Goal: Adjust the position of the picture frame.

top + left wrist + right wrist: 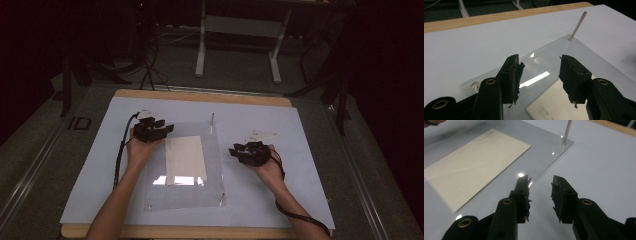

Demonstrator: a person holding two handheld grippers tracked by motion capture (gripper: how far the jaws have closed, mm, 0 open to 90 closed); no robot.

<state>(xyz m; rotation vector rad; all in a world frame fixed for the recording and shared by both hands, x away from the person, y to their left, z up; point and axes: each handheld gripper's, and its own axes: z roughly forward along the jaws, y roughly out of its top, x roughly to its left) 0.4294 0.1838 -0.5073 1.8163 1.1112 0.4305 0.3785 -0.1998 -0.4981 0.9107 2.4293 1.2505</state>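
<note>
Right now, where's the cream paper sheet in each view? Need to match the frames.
High view: paper at centre, under or on the clear plate, between the two grippers.
Left gripper view: bottom centre-right, just past the open jaws.
Right gripper view: upper left, left of the open jaws.
Shared landmark: the thin metal pin at the plate's far corner.

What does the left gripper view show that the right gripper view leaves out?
Left gripper view alone: the table's wooden far edge and a small clear stud at the sheet's corner. Right gripper view alone: most of the cream paper. Both: an open claw over the clear acrylic sheet, an upright metal pin, and the white table cover.
</note>
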